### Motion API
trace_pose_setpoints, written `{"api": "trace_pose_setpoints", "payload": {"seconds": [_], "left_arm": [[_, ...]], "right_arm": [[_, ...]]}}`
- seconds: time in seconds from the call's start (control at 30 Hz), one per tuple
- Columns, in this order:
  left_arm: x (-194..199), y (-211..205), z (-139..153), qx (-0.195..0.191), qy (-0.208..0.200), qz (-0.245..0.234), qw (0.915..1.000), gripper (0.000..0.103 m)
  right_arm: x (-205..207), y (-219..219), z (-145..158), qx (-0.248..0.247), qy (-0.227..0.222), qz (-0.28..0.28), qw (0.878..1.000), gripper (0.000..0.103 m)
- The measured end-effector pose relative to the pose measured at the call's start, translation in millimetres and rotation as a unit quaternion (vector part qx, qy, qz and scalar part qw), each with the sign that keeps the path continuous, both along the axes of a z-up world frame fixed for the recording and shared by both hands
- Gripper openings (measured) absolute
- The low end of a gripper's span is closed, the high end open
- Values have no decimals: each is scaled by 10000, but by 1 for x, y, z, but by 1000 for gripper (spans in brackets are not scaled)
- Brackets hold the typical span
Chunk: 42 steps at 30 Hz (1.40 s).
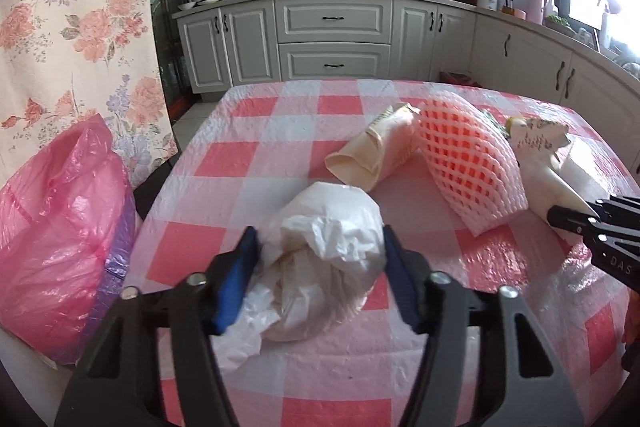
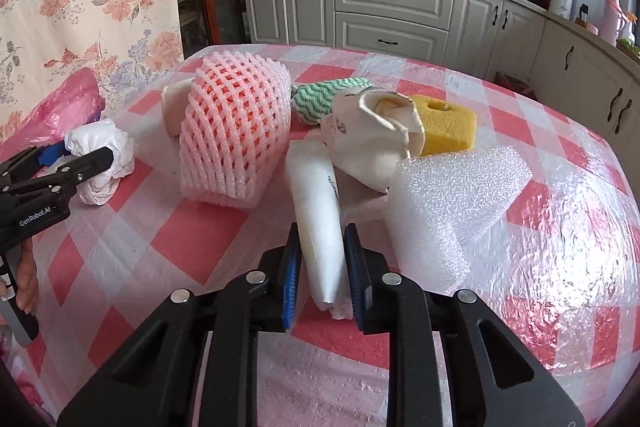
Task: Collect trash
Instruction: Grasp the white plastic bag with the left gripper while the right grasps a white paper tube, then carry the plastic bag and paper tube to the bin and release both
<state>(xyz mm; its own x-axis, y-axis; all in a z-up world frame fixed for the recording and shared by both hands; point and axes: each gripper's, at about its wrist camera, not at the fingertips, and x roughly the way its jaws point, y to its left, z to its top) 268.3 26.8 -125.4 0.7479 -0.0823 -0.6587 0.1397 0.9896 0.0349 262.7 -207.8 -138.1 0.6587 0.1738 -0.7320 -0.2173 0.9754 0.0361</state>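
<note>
A crumpled white plastic bag [image 1: 332, 227] lies on the pink checked table [image 1: 264, 155]. My left gripper [image 1: 320, 233] is shut on it, one blue pad pressing each side; the right wrist view also shows this gripper [image 2: 96, 159] on the bag [image 2: 108, 143]. My right gripper [image 2: 323, 229] is shut on the near end of a white rolled wrapper [image 2: 316, 195], which lies pointing away from me. In the left wrist view that gripper [image 1: 576, 215] sits at the right edge.
A pink foam fruit net [image 2: 236, 139] stands between the two grippers. Behind it lie a beige paper roll [image 1: 376, 151], a crumpled paper bag [image 2: 372, 139], a yellow sponge [image 2: 448, 127], a green-striped cloth [image 2: 324, 95] and white foam sheet [image 2: 452, 187]. A pink bin bag [image 1: 60, 235] hangs left of the table.
</note>
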Motion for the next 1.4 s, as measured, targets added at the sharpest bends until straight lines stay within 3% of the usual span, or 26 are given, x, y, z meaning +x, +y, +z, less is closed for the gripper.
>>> {"api": "trace_pose_setpoints", "payload": {"seconds": [0.17,0.77,1.4], "left_arm": [[-9,-3,1,-34,-102,-68,9999,44],[-58,-2,11,-94,-362,12,9993,44],[-108,14,31,-182,-730,121,9971,44]], "right_arm": [[-5,-3,4,73,-133,-28,9999,18],[-50,7,13,245,-332,55,9991,18],[-89,48,44,286,-692,467,9961,18]]}}
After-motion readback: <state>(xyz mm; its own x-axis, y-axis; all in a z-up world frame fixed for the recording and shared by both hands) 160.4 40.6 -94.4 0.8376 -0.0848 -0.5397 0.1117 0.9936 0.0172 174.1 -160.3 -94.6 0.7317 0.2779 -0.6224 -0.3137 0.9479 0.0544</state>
